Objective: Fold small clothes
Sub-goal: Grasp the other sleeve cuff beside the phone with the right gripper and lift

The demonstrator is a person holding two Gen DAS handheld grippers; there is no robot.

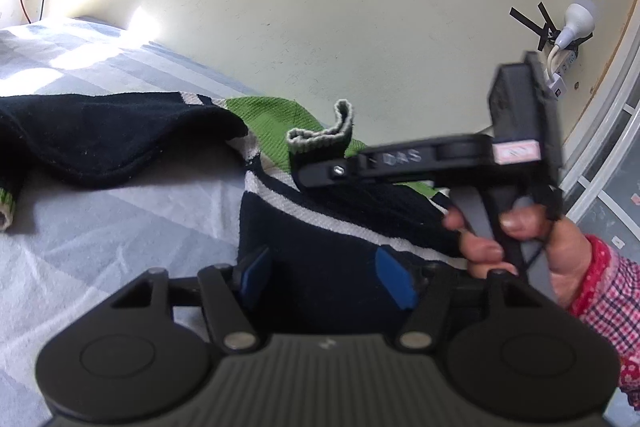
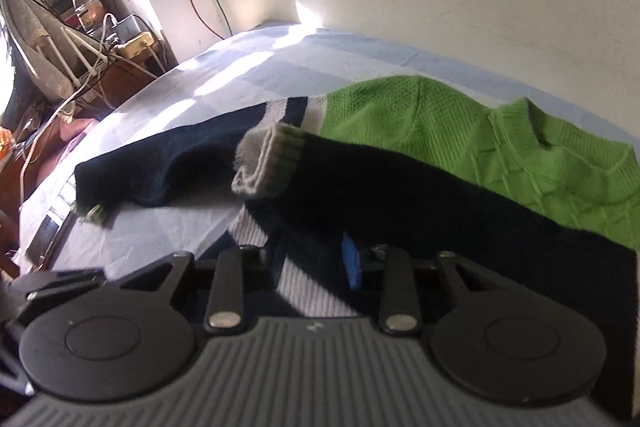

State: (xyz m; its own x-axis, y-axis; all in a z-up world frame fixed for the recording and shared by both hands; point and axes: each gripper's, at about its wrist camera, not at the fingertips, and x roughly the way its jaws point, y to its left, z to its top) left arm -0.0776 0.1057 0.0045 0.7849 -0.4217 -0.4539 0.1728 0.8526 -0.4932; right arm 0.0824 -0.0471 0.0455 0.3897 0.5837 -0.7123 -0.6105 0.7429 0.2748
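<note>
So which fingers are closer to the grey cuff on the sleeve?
Right. The right fingers are just under the grey cuff, almost touching it. The left fingers are farther back, over the sweater's dark body.

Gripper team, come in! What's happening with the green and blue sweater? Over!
Right gripper shut on sleeve, cuff lifted over sweater. Left gripper open over navy body. Other sleeve out on sheet. Nothing blocking.
</note>
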